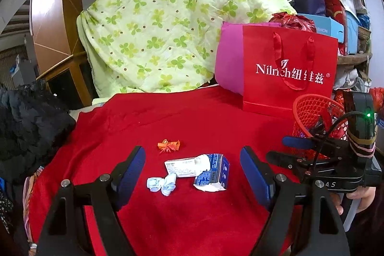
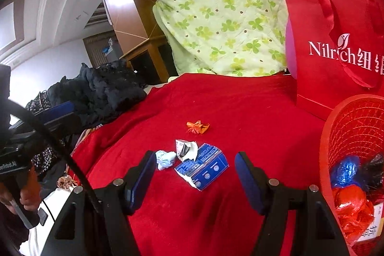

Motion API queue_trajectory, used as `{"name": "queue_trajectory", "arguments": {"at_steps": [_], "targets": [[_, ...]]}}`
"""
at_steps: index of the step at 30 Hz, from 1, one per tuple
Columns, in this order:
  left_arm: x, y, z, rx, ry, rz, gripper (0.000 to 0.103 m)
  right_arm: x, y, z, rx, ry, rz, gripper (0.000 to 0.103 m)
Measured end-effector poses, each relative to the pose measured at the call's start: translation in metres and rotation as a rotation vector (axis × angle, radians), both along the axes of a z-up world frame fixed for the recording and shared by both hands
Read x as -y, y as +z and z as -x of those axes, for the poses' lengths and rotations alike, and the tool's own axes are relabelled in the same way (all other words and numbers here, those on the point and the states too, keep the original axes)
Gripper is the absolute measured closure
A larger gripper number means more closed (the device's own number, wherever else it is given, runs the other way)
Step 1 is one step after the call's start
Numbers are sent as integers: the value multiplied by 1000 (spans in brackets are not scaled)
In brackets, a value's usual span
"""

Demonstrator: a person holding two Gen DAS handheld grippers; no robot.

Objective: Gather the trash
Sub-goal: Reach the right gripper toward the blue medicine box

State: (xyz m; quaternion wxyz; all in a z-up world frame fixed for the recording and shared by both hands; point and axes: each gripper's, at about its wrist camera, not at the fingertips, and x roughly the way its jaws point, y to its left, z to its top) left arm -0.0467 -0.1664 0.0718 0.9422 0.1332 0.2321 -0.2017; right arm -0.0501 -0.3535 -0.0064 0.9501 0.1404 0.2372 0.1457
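Observation:
Trash lies on a red blanket [image 1: 182,116]: an orange wrapper [image 1: 168,146] [image 2: 198,127], a crumpled pale blue tissue [image 1: 162,184] [image 2: 165,159], a torn white packet [image 1: 186,166] [image 2: 186,149] and a flattened blue box [image 1: 212,172] [image 2: 202,168]. My left gripper [image 1: 193,160] hovers open just in front of the pieces, nothing between its fingers. My right gripper [image 2: 195,166] also stands open, near the blue box, gripping nothing. A red mesh basket [image 1: 316,116] [image 2: 355,136] at the right holds blue, red and black wrappers.
A red paper gift bag [image 1: 288,68] [image 2: 336,47] stands behind the basket, against a green clover quilt [image 1: 168,23] [image 2: 228,11]. Dark clothes [image 1: 28,121] [image 2: 112,90] pile at the blanket's left edge. A hand [image 1: 360,198] holds the right gripper beside the basket.

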Motion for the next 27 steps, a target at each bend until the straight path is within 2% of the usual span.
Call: {"name": "queue_trajectory", "arguments": {"at_steps": [7,18,27], "targets": [[-10,-15,-12,-45,25,10,21,-14,-5,-7,-20,25,32,32],[-13,-45,-45,-169,82,41,21,-45,-15,-18,-56,70,106,32],[-6,-67,-63,-211,92,37,21,-46,-22,-18,-81,70,168,32]]}}
